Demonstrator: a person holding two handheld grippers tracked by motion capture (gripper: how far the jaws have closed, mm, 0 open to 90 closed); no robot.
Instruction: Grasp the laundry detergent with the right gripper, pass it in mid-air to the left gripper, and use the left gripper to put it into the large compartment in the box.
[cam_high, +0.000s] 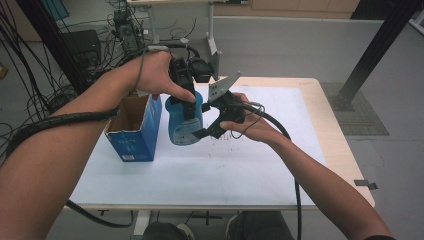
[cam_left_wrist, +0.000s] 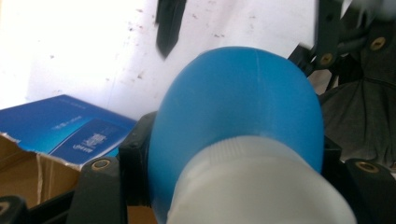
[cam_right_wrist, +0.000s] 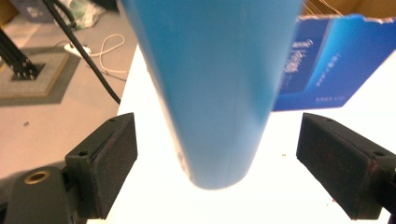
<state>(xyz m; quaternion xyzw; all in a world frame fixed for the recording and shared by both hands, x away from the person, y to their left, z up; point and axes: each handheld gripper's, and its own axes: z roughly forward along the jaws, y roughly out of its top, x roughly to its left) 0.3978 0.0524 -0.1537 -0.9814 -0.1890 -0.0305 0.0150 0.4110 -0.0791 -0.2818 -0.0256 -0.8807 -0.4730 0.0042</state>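
The table (cam_high: 280, 165), covered with a white sheet, fills the middle of the high view. On its left part stands an open blue carton (cam_high: 136, 131) with brown cardboard flaps; in the left gripper view it lies at the lower left, and in the right gripper view at the upper right.

Just right of the carton, near the centre of the high view, a blue bottle (cam_high: 184, 122) hangs above the sheet. The left gripper (cam_high: 186, 100) comes down on it from above and clamps its upper part: in the left gripper view the bottle's blue shoulder and white cap (cam_left_wrist: 261, 186) sit tight between the two black jaws at the bottom of the frame.

The right gripper (cam_high: 212, 129) reaches in from the right of the bottle. In the right gripper view its jaws stand wide, one at the lower left and one at the lower right, each clear of the bottle's lower end (cam_right_wrist: 215, 93) between them.
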